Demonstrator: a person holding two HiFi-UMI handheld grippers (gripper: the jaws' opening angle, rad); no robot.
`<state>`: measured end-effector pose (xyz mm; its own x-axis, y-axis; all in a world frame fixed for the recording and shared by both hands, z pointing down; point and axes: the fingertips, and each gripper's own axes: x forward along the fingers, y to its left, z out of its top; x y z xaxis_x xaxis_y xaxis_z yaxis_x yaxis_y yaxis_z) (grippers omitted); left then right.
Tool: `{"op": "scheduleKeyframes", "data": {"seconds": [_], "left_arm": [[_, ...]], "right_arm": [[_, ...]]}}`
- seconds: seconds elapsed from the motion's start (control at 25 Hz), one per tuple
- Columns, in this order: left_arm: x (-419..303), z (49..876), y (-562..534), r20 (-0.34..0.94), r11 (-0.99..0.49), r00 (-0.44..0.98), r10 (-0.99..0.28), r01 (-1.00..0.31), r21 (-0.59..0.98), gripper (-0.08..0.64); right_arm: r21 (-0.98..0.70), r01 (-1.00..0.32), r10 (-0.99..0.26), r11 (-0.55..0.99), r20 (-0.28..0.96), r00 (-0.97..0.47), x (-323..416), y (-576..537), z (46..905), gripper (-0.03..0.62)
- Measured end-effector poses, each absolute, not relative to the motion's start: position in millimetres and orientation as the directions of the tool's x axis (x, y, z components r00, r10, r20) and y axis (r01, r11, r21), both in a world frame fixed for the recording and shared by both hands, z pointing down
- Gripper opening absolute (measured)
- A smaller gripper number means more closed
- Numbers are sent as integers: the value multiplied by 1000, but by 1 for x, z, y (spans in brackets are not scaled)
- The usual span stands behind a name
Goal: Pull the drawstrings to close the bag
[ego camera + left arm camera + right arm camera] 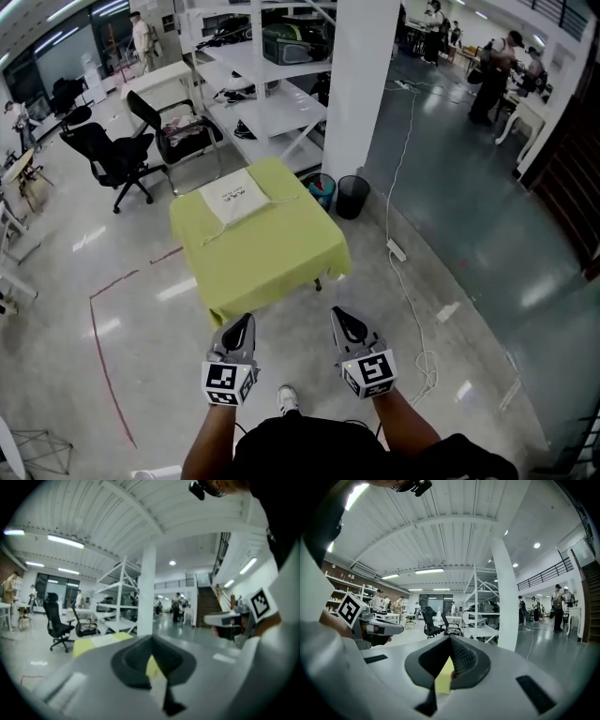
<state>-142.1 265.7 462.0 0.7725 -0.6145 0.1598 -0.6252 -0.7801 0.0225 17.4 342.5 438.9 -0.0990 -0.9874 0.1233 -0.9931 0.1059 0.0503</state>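
Note:
A white drawstring bag [234, 199] lies flat on the far left part of a table under a yellow-green cloth [272, 258]. Its thin strings trail off both sides of it. Both grippers hang in the air well short of the table's near edge. My left gripper [240, 324] is shut with nothing in it, and so is my right gripper [343, 318] beside it. In the left gripper view the closed jaws [151, 640] point toward the table [86, 645]. In the right gripper view the closed jaws [450, 641] hide most of the table.
Two office chairs [114, 156] [184, 127] stand left of the table. White shelving [272, 89] and a white column [361, 89] rise behind it, with two bins [352, 195] at the column's foot. A white cable [411, 300] runs along the floor at right. People stand far off.

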Motion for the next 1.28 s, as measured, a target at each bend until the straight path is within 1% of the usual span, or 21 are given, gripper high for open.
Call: {"op": "scheduleKeyframes", "data": {"seconds": [0.12,0.4,0.76,0.92,1.12,1.28], "left_arm": [[-150,468,249,171,-775,768,-618,-631,30,5],[-162,466,222,174,-776,769,-615,-629,38,5],[-156,476,191,187,-768,761,-621,-638,46,5],[-145,483,168,210,-758,748,-630,-651,47,5],[-117,485,134,229,-754,728,-646,-656,-41,5],[-98,488,103,240,-744,718,-654,-667,-31,5]], "right_arm": [[60,-992,-985,110,138,-101,9,327,443,-6],[63,-992,-987,106,132,-97,-3,302,432,-6],[52,-992,-986,115,128,-107,7,260,441,-6],[39,-992,-984,122,133,-116,24,233,448,-6],[39,-995,-994,92,70,-90,58,197,438,-6],[33,-993,-991,116,77,-114,80,165,442,-6]]}}
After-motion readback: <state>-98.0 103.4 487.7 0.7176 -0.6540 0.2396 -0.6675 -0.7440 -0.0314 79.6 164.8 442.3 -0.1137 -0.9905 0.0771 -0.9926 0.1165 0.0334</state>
